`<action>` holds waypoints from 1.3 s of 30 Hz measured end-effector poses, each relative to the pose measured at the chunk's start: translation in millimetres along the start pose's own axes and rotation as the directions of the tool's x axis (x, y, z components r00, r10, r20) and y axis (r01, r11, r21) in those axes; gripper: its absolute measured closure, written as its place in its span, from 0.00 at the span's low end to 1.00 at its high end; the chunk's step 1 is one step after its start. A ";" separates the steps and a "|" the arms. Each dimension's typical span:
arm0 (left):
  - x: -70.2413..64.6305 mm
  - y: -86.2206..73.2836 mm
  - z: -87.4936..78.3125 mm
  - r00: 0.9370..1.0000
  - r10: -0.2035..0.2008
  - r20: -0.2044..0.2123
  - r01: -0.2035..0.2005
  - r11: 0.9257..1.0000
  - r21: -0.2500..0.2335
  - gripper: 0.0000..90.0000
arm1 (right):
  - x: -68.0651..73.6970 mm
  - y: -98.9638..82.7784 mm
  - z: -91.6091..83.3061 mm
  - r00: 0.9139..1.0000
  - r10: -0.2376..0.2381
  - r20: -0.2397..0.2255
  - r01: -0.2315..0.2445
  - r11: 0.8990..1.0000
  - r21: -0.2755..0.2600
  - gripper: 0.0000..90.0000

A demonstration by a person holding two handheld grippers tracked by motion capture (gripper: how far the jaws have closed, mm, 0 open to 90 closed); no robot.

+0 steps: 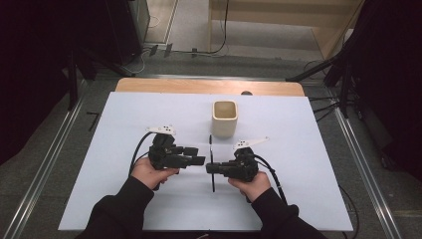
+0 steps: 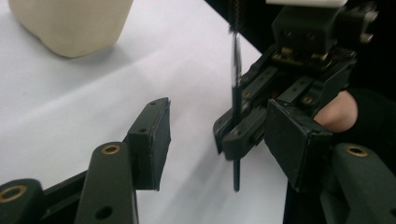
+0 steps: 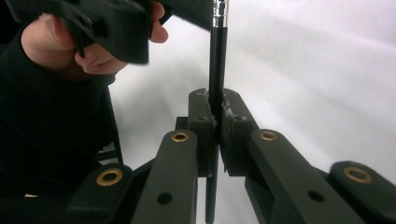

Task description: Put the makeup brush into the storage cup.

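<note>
White sheet (image 1: 124, 149) covers the desk (image 1: 149, 85); black curtains (image 1: 30, 59) both sides, cables (image 1: 219, 30) on floor behind.

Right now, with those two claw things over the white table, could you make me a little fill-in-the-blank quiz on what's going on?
1. The thin black pen is clamped by the ____ gripper.
2. The left gripper has its jaws ____.
3. The cream cup stands upright on the ____ table.

Missing words: right; open; white.
</note>
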State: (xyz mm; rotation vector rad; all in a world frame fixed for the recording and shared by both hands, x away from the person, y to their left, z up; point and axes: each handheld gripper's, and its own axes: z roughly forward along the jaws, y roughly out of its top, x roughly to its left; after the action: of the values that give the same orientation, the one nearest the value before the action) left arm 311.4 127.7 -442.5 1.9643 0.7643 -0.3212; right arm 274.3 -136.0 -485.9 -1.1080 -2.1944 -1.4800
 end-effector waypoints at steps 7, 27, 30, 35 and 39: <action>0.8 -4.2 -0.8 0.999 0.034 -0.041 -0.033 0.999 0.032 0.40 | -0.1 0.9 -3.9 0.999 -0.009 0.038 0.009 1.000 -0.002 0.95; -1.9 -22.6 -7.8 0.962 0.190 -0.196 -0.172 0.979 0.107 0.31 | -1.6 3.0 -9.2 0.996 -0.025 0.084 0.026 1.000 -0.007 0.95; -2.3 -25.6 -9.2 0.957 0.209 -0.202 -0.192 0.976 0.102 0.30 | -2.4 3.7 -10.9 0.996 -0.024 0.084 0.024 1.000 -0.006 0.95; -1.3 -30.2 -12.6 0.951 0.215 -0.220 -0.196 0.975 0.103 0.29 | -3.5 5.2 -13.3 0.995 -0.024 0.098 0.025 1.000 -0.012 0.95; -1.0 -35.9 -19.5 0.951 0.194 -0.242 -0.179 0.980 0.081 0.28 | -5.0 5.9 -14.7 0.994 -0.030 0.108 0.031 0.999 -0.011 0.95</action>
State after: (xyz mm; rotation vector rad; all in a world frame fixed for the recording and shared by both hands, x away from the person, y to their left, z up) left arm 286.2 156.2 -457.3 2.1392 0.7254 0.0185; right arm 279.2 -150.0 -478.4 -1.1897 -2.2861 -1.4805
